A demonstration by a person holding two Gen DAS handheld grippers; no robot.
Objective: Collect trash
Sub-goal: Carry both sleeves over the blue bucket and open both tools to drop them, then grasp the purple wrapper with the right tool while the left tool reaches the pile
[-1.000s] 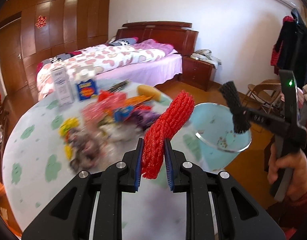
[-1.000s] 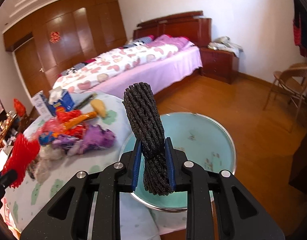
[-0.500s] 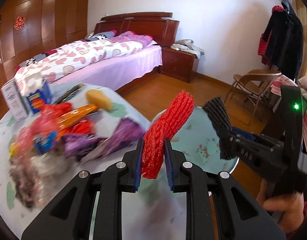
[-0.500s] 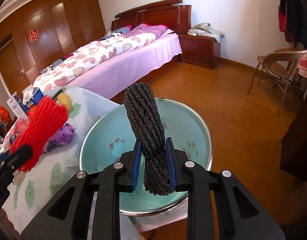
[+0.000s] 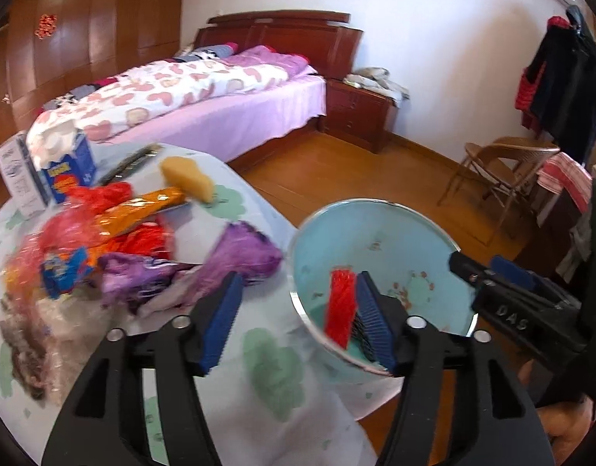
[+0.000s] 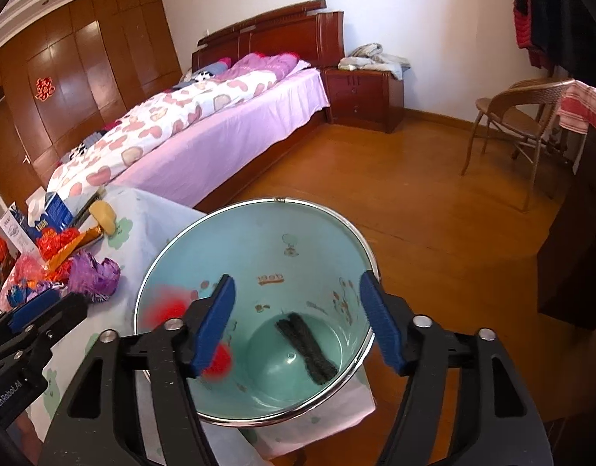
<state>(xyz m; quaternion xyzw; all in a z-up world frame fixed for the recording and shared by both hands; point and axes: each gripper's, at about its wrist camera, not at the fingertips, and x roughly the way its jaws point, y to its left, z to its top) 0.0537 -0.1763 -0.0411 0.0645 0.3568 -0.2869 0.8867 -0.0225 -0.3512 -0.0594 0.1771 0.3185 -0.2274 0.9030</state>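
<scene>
Both grippers have let go since half a second ago: jaws that were clamped on the foam nets are now spread wide, and both nets have dropped toward the bin. Left gripper (image 5: 298,318) gapes, nothing between its pads; the red foam net (image 5: 340,306) sits just inside the near rim of the teal trash bin (image 5: 375,233), right against the right blue pad in the left wrist view. In the right wrist view it's only a red blur (image 6: 216,361) inside the bin's left wall, so can't tell if it is falling or resting. Right gripper (image 6: 298,326) also wide apart, empty, held over the bin mouth (image 6: 259,233). Black foam net (image 6: 305,341) lies flat on the bin floor. Bin stands just beside the table edge. On the table with the green-print cloth (image 5: 267,353): purple wrapper (image 5: 247,252), orange wrapper (image 5: 142,209), red crinkled plastic (image 5: 103,194), yellow sponge (image 5: 187,178), blue tissue box (image 5: 65,167), white carton (image 5: 16,174). Pile is motion-blurred on the left side. Bed (image 6: 204,124), nightstand (image 6: 364,93) and wicker chair (image 6: 519,116) behind.
</scene>
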